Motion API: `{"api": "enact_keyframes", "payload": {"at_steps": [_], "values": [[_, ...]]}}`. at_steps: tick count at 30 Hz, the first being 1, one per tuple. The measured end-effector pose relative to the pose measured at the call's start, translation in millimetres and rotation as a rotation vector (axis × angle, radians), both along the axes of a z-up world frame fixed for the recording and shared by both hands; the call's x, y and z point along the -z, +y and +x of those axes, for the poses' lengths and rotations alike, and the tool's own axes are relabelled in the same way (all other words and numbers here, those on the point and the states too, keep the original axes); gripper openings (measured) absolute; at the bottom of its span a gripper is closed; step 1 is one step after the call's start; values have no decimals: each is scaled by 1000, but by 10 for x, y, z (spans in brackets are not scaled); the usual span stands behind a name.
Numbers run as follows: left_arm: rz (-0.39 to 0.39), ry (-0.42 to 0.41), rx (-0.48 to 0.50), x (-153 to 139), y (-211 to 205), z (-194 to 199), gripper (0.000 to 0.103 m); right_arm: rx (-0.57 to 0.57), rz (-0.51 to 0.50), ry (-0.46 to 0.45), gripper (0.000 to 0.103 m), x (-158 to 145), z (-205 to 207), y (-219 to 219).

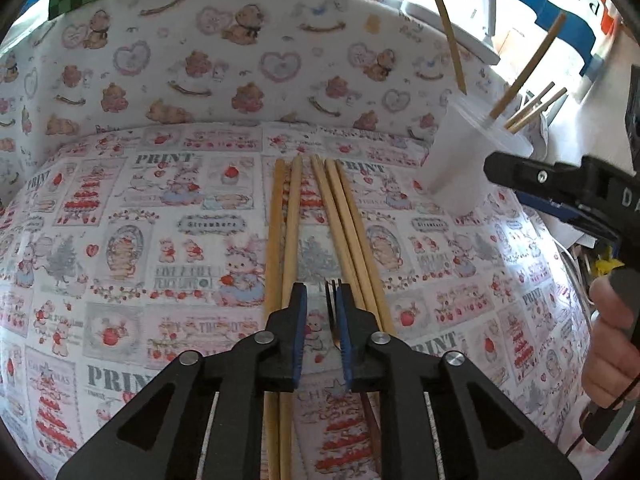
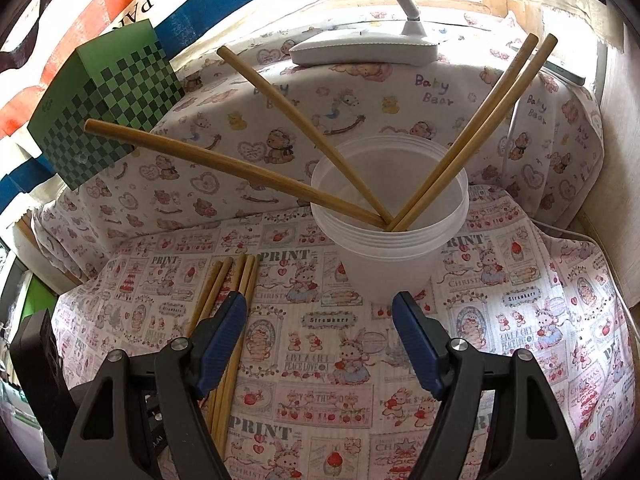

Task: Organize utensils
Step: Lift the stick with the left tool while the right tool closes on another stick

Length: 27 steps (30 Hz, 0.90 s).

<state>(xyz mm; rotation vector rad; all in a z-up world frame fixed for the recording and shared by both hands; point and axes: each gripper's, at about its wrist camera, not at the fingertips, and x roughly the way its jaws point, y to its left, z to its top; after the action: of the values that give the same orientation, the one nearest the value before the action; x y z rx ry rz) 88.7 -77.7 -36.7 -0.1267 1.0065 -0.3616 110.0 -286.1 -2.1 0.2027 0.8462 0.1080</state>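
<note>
My left tongs (image 1: 320, 289) slack, my right tongs (image 2: 319, 297) wide and empty — slim dark metal fork (image 1: 332, 292) loose between the left pair, tines away from me, lengthwise alongside pale wooden chopsticks (image 1: 290, 220).

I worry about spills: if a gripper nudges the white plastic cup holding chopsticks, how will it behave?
The white cup looks thin and translucent, so probably light. Four chopsticks lean far past its rim, so it may tip easily. It stands on soft cloth, which likely gives little steadiness.

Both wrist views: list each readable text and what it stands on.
"PRINT": tablecloth panels.
"Strawbere": tablecloth oval label.
"Baby Bear": bear-print cloth behind.
"PARI", cut off, upside down: striped banner.
"D", cut off: right tool body.
Other tablecloth captions: partly legible or blurred.
</note>
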Motion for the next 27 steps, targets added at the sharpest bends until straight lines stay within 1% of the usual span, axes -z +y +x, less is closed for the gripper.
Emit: {"api": "enact_keyframes", "payload": {"at_steps": [3,4,7,8,10,12,14,17,19,22,24,27], "values": [[52,-60,-26,-78,7,-27,19,-2,-1,2,77,0,2,-2],[83,-84,-43,-112,13,-39,21,0,0,4,77,4,5,-4],[156,-122,-93,-146,41,9,21,2,0,12,77,25,26,-11],[197,-135,-120,-166,32,63,21,-2,1,14,77,31,30,-3],[232,-133,-111,-201,-17,204,22,-10,-1,20,77,54,44,13],[262,-111,-102,-213,-75,400,22,-9,-9,24,77,77,53,28],[267,-78,-131,-191,-94,617,22,3,-32,31,77,118,75,45],[215,4,-95,-92,-125,846,22,1,-42,41,77,155,112,51],[210,33,-96,-34,-145,918,22,1,-40,44,77,170,121,54],[233,44,-113,50,-168,973,22,-3,-44,42,77,174,123,67],[253,27,-134,69,-180,1000,24,-5,-44,42,77,178,134,75],[270,26,-128,103,-222,1039,25,-7,-46,45,77,188,134,73]]}}
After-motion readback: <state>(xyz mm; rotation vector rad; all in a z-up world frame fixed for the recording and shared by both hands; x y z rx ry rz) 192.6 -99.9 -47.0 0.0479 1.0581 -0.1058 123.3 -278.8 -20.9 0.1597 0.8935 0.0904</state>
